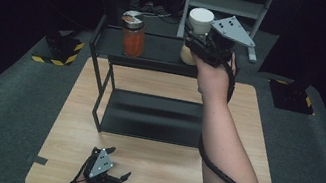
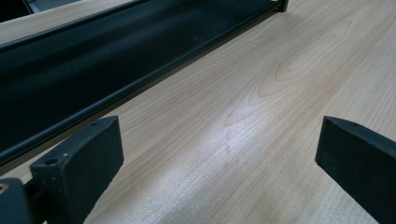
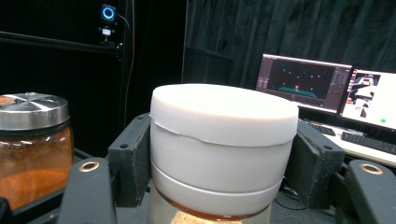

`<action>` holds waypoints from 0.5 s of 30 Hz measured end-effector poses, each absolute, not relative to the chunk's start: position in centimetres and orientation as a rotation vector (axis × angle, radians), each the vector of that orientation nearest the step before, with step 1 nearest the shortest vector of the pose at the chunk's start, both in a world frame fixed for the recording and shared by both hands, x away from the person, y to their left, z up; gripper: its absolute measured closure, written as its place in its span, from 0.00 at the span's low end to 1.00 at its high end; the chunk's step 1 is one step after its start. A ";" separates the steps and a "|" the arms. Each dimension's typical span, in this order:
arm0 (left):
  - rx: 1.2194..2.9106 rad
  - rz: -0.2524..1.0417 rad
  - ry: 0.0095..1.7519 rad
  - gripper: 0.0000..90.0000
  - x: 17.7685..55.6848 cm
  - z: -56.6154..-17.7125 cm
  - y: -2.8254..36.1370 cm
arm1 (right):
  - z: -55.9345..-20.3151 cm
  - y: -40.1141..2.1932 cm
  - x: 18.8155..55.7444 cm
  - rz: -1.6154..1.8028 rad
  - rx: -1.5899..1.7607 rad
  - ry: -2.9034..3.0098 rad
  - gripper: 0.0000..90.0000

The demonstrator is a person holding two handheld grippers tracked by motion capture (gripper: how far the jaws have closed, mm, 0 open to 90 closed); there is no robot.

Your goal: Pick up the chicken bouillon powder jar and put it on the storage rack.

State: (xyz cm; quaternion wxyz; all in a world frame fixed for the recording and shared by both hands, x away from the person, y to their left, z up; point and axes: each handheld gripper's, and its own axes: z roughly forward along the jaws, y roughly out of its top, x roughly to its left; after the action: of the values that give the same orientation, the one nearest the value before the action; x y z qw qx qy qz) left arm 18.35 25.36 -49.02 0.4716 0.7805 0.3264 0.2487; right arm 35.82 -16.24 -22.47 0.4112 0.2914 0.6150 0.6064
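White-lidded jar gripped at the top shelf, not yet released.

The white-lidded jar (image 1: 198, 29) sits clamped in the right tongs (image 1: 198, 44) above the rack (image 1: 102, 50), near the orange jar (image 1: 133, 35); setting down remains. The left tongs (image 1: 121, 179) rest open on the counter (image 1: 162, 172).

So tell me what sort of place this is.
Probably a lab or recording studio set up for manipulation trials: black curtains all round, computer monitors on a desk behind, and a wooden table standing on grey carpet with hazard-striped stand feet.
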 end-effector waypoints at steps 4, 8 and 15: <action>1.912 0.609 0.799 0.01 18.4 -49.0 25.4 | -22.5 -16.1 35.9 1.521 0.736 1.552 0.35; 1.913 0.608 0.797 0.01 18.4 -49.0 25.4 | -22.6 -16.1 36.0 1.516 0.741 1.560 0.35; 1.911 0.608 0.798 0.01 18.4 -49.0 25.4 | -23.0 -16.2 36.3 1.531 0.755 1.548 0.35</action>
State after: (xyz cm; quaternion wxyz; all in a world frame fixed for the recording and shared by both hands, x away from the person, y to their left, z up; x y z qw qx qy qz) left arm 18.37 25.39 -49.02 0.4720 0.7806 0.3258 0.2482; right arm 36.27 -16.17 -23.04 0.4064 0.2991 0.6138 0.6072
